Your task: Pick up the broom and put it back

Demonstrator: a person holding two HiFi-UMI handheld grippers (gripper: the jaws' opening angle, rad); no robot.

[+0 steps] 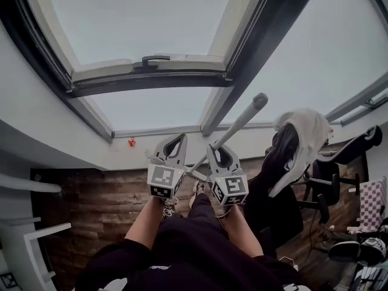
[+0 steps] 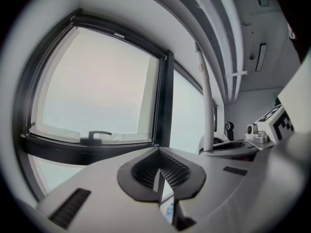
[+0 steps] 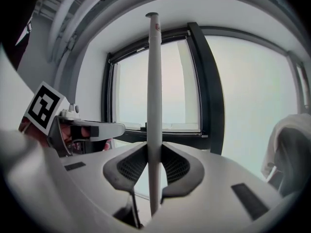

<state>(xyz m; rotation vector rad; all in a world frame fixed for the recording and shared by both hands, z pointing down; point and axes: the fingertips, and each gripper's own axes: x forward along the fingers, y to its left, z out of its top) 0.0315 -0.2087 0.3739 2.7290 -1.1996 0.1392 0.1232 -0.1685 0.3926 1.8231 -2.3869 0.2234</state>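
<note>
The broom's grey handle (image 1: pixel 239 121) rises slanting up and right in front of the window. My right gripper (image 1: pixel 213 149) is shut on it; in the right gripper view the handle (image 3: pixel 154 81) stands upright between the dark pads (image 3: pixel 127 165), gripper (image 3: pixel 154 161). The broom's head is hidden. Just left of it my left gripper (image 1: pixel 180 139) is raised alongside, its jaws closed together with nothing between them (image 2: pixel 163 176). From the left gripper view the handle (image 2: pixel 206 106) shows off to the right, outside those jaws, above the right gripper (image 2: pixel 233 147).
A large dark-framed window (image 1: pixel 151 80) with a latch handle (image 1: pixel 154 59) fills the view ahead. A black office chair with a white cloth (image 1: pixel 300 132) over it stands at the right. White furniture (image 1: pixel 24 235) is at the lower left.
</note>
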